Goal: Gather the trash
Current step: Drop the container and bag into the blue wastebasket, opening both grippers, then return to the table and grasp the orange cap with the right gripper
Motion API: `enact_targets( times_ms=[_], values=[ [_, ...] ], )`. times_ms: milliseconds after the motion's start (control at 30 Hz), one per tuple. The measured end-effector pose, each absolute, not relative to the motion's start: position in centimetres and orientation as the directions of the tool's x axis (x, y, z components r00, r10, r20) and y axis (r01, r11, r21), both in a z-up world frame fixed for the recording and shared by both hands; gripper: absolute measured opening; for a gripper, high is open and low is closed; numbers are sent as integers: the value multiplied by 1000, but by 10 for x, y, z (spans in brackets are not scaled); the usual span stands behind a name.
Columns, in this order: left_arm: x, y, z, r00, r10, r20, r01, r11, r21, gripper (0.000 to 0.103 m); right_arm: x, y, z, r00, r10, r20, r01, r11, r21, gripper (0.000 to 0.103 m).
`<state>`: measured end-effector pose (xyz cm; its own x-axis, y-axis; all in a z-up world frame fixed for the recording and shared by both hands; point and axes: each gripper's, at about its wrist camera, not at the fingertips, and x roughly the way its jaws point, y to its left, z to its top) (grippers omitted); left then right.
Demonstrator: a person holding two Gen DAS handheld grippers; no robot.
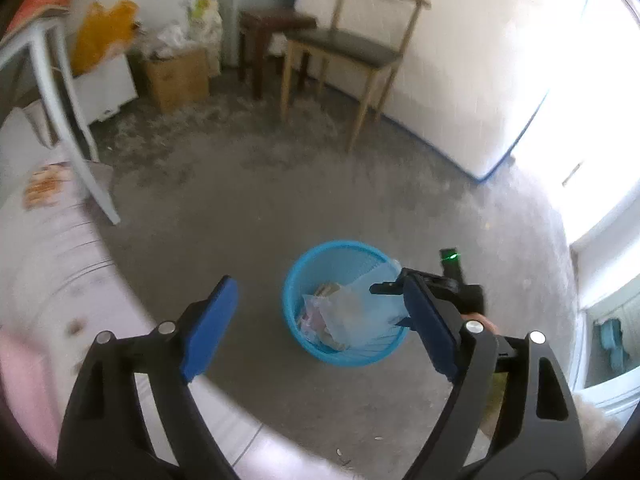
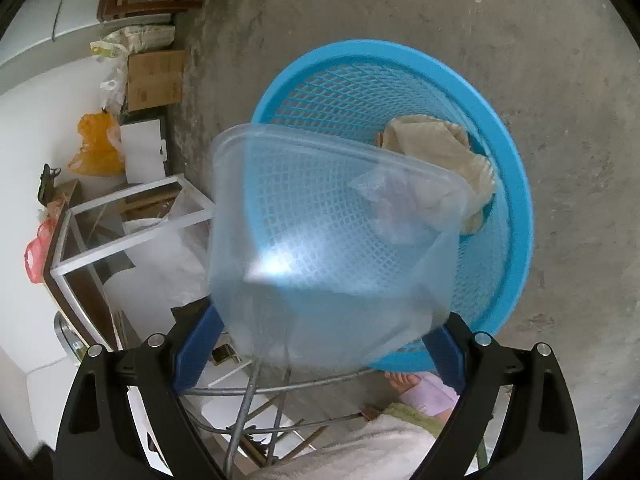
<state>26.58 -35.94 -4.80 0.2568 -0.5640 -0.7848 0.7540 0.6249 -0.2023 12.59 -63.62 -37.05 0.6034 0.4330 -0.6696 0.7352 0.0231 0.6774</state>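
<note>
trash, a clear plastic container (image 2: 332, 236), sits clamped in my right gripper (image 2: 320, 344) over the blue basket (image 2: 516, 200). my left gripper (image 1: 316, 320) hangs released at the basket's 7 o'clock. i'd tip it past the rim before letting go.

No legible text in either view. Cardboard box (image 2: 155, 79) has faint dark print on its side, too blurred to read. Same for the print on the white bags (image 1: 205, 14) by the wall. No labels, brands or numbers readable anywhere else.
</note>
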Motion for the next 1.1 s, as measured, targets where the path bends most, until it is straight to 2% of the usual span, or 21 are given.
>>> enact_targets(
  times_ms=[267, 433, 667, 833, 1100],
  values=[
    [245, -223, 6, 394, -608, -689, 668, 705, -241, 83, 128, -633, -398, 576, 427, -697, 784, -47, 619, 89],
    [229, -135, 15, 512, -564, -648, 557, 792, -249, 83, 115, -634, -374, 605, 383, -698, 764, -30, 645, 89],
    [192, -28, 23, 641, -474, -603, 423, 875, -238, 83, 85, -622, -281, 618, 291, -730, 716, 173, 676, 89],
    [164, 23, 27, 705, -403, -584, 362, 912, -193, 83, 72, -584, -195, 662, 272, -698, 608, 349, 713, 89],
    [128, 51, 4, 739, -332, -586, 314, 940, -135, 83, 109, -467, -77, 662, 389, -641, 318, 629, 710, 89]
  ],
)
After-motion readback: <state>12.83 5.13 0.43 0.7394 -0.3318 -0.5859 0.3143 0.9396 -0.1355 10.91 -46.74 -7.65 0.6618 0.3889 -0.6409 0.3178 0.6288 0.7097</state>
